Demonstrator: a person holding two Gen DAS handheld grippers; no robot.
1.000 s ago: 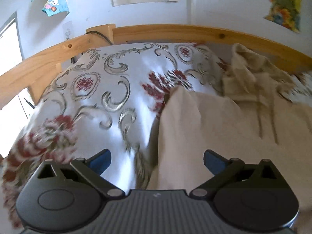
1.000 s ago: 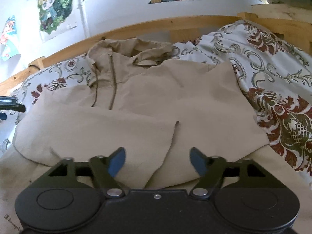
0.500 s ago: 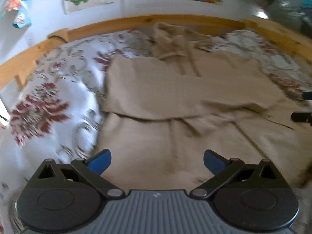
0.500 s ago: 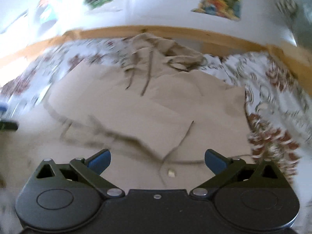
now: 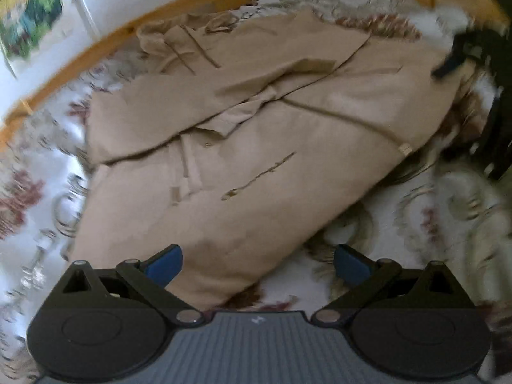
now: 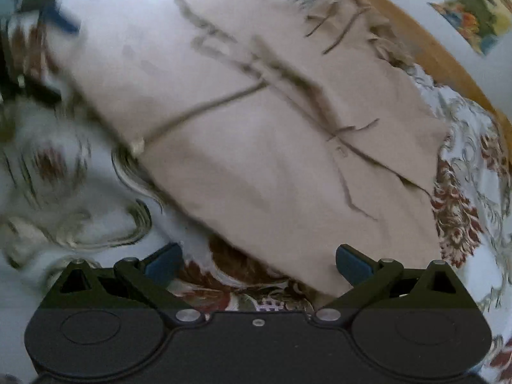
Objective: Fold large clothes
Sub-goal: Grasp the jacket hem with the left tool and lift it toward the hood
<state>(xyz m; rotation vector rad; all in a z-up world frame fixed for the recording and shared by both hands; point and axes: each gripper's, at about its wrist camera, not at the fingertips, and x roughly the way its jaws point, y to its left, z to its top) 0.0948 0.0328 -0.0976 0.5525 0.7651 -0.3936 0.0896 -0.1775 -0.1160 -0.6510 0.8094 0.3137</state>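
A large beige hooded jacket (image 5: 256, 134) lies spread on the bed, both sleeves folded across its chest and the hood toward the headboard; it also shows in the right wrist view (image 6: 272, 134). My left gripper (image 5: 257, 264) is open and empty, over the jacket's bottom left corner. My right gripper (image 6: 257, 260) is open and empty, just in front of the jacket's bottom right corner. The right gripper also shows at the far right of the left wrist view (image 5: 454, 57). Both views are blurred.
A white bedspread with red and grey floral print (image 5: 432, 224) covers the bed around the jacket. A wooden bed rail (image 5: 96, 51) runs along the far side under a white wall with posters (image 6: 473, 12).
Both grippers have swung down toward the jacket's bottom hem, the left turning right from the bedspread and the right tilting left. Both stayed open.
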